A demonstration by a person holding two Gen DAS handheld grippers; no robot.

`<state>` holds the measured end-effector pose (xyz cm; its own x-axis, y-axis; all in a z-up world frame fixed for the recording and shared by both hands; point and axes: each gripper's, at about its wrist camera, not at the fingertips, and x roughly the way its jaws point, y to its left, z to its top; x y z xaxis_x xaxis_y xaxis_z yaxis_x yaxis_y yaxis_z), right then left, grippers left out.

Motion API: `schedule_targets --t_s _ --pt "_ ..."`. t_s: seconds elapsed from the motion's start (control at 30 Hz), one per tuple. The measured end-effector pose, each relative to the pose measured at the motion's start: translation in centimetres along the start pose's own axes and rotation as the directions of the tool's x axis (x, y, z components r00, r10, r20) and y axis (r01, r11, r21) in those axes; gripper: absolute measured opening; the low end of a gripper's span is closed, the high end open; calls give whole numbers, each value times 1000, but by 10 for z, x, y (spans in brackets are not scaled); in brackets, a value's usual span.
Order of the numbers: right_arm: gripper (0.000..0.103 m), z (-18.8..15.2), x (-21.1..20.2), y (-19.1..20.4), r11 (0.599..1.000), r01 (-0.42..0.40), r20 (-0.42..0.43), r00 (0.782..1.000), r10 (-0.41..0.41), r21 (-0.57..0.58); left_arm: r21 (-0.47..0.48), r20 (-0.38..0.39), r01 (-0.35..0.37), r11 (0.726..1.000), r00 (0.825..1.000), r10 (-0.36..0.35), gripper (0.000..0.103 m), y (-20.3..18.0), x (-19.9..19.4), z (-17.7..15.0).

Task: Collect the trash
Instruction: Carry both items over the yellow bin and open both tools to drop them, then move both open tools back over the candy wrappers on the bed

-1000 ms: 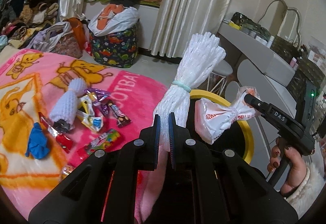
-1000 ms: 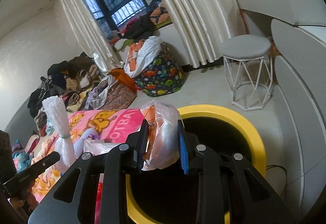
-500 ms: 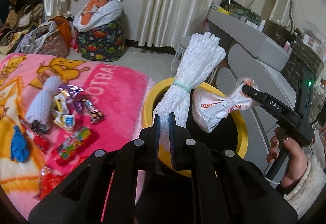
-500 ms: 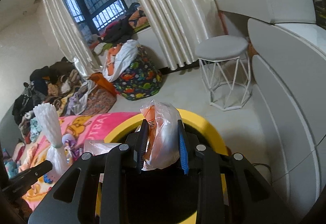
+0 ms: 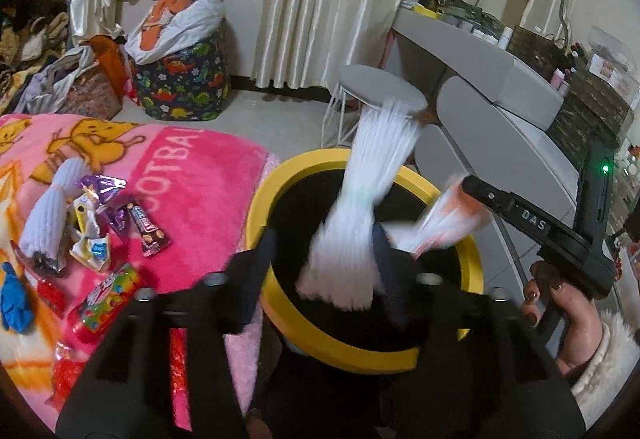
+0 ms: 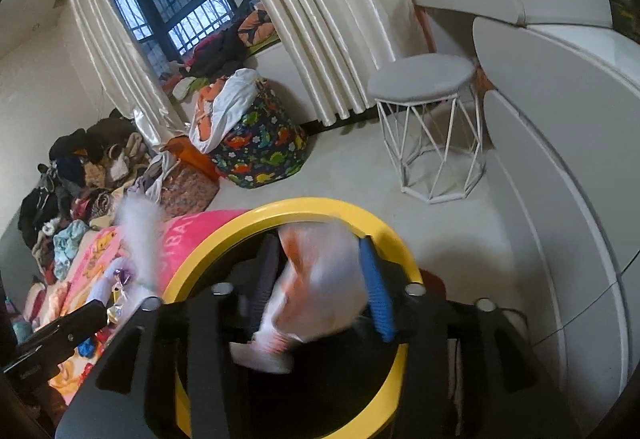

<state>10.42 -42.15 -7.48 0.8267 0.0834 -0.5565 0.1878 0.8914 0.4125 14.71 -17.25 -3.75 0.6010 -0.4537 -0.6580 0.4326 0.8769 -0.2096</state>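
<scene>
Trash is mid-drop: left view has the left tool [image 5: 324, 259] spread wide, white foam-net bundle [image 5: 360, 199] blurring over the yellow-rimmed bin [image 5: 272, 199], wrappers [image 5: 120, 223] left on the pink blanket [image 5: 200, 179], while right view shows the right tool [image 6: 320, 279] spread too, plastic bag [image 6: 316, 287] slipping binward.

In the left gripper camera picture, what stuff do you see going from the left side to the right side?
Blue crumpled glove → white foam net sleeve → brown chocolate bar wrapper → yellow-rimmed black trash bin → blurred white foam net bundle → orange-and-white plastic bag → black right gripper.
</scene>
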Motion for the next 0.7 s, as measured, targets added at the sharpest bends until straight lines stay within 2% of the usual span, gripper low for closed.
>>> schedule_targets --t_s 0.1,0.23,0.33,0.7 --pt "53 -1 2 1 1000 -12 -8 1000 12 -3 -29 5 -15 999 1000 15 59 8 -1 -2" --pt "59 -3 2 11 999 -43 -17 999 42 -13 -47 25 -33 998 999 35 64 17 -7 -4" --pt "61 -5 3 22 997 -77 -26 997 76 -29 -68 43 -50 996 998 53 73 26 -14 -4" --pt "68 -11 2 74 978 -178 -64 983 172 -105 -103 106 -115 988 986 125 86 53 -40 -1"
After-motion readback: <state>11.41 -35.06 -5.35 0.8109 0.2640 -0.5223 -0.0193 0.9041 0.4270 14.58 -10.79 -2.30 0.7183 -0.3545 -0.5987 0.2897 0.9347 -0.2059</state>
